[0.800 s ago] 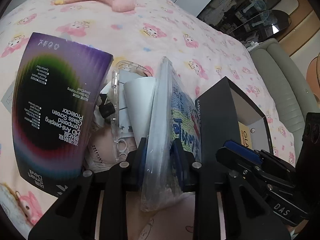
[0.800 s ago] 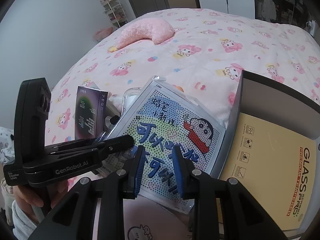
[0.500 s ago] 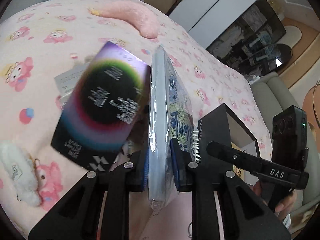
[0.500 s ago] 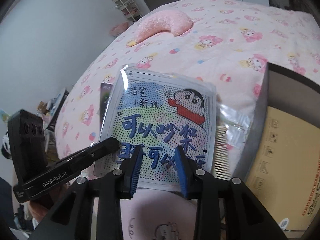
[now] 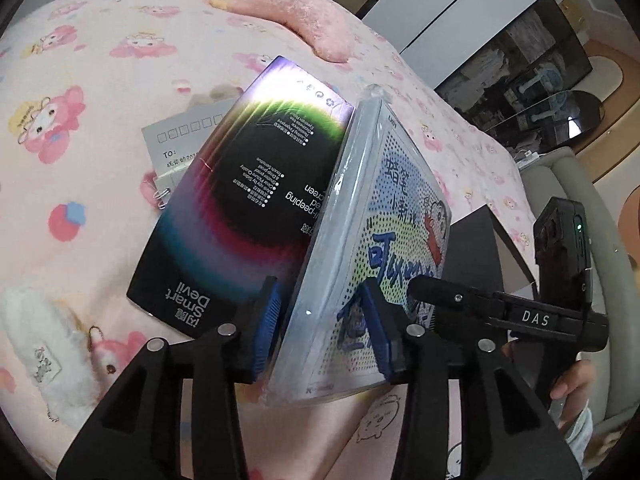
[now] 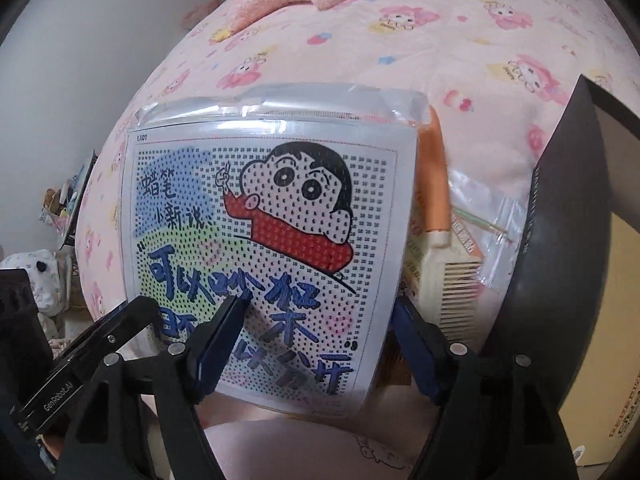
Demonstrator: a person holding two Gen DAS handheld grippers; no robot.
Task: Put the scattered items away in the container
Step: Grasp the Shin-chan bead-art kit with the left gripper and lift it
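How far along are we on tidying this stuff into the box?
Done: only a yellow Glass Pro pack shows inside the black box. In hand: the left gripper clamps the bagged cartoon kit; the right gripper is open around it. Left on the bed: the Smart Devil box, the comb, a postcard and a plush keychain.

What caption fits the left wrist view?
Left tongs grip the bagged cartoon craft kit on edge, beside a screen protector box.

The left tongs (image 5: 322, 330) clamp a bagged cartoon kit (image 5: 384, 248) beside a dark screen-protector box (image 5: 244, 216).
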